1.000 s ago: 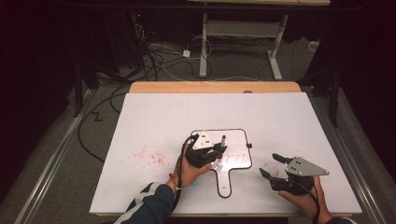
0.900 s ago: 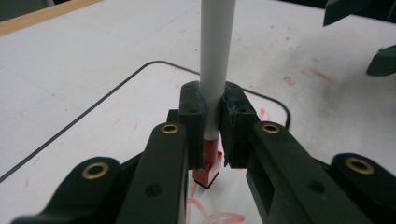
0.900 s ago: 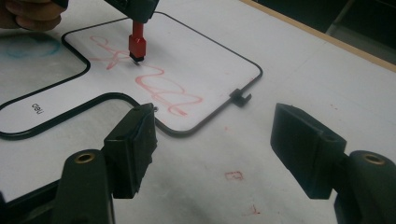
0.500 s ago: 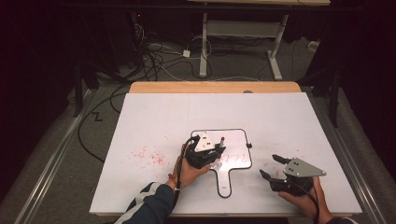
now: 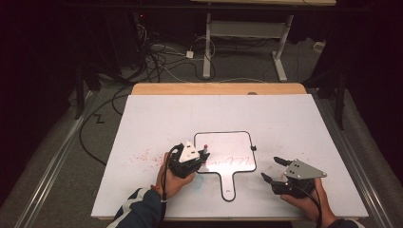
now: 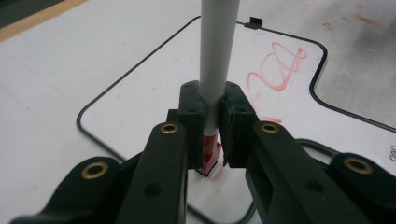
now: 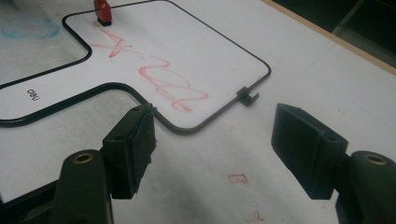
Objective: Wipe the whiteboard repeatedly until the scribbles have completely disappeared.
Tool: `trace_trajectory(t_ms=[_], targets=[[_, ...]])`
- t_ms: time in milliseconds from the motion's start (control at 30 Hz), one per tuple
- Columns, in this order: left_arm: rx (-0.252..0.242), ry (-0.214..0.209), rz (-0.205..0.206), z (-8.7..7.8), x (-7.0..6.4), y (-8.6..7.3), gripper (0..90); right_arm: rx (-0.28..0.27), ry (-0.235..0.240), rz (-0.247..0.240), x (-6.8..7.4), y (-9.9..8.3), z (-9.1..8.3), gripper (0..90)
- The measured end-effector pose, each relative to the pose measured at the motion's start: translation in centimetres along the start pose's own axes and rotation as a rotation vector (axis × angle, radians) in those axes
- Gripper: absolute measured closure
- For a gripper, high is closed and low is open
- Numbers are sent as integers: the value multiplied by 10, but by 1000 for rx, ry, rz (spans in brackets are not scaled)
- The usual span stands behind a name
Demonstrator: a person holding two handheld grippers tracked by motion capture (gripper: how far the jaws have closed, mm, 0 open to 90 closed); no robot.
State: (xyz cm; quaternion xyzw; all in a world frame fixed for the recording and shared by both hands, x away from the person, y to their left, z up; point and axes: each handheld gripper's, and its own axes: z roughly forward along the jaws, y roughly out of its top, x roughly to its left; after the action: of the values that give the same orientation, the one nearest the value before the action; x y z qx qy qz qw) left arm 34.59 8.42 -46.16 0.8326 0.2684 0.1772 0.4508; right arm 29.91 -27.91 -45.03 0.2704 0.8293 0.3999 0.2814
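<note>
A small paddle-shaped whiteboard [image 5: 233, 145] with a black rim lies on the white table top, its handle [image 5: 229, 186] pointing toward me. Red scribbles [image 7: 159, 74] cross its face. My left gripper [image 5: 202, 156] is shut on a grey-white marker [image 6: 217, 56] and holds it upright. The marker's red end [image 6: 211, 154] points down at the board's left part, also seen as a red end [image 7: 102, 11] from the right gripper view. My right gripper [image 5: 273, 170] stands open just right of the board, with nothing between its pads [image 7: 135, 149], in the right gripper view gripper [image 7: 219, 144].
The white table top [image 5: 304, 123] carries red smudges [image 5: 142, 156] left of the board and a blue smudge [image 7: 28, 28] near the handle. A small black clip [image 7: 247, 95] sticks out of the board's right rim. A wooden strip [image 5: 218, 89] marks the far edge; cables lie on the floor beyond.
My left gripper has shifted a little to the left with the marker in it. The right gripper has hardly moved.
</note>
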Motion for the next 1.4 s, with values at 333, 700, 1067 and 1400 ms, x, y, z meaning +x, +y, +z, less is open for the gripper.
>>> trace_trajectory(t_ms=[333, 700, 1067, 1400], targets=[[-53, -16, -5, 32, -20, 17, 788, -3, -4, -3, 2, 2, 1, 312], [-51, -49, 19, 52, -33, 31, 787, 4, -8, 5, 0, -2, -2, 314], [37, 18, 34, 5, -12, 9, 787, 15, -22, -5, 1, -2, -4, 314], [0, -3, -6, 10, -10, 7, 787, 18, -19, -15, 2, 0, -3, 313]])
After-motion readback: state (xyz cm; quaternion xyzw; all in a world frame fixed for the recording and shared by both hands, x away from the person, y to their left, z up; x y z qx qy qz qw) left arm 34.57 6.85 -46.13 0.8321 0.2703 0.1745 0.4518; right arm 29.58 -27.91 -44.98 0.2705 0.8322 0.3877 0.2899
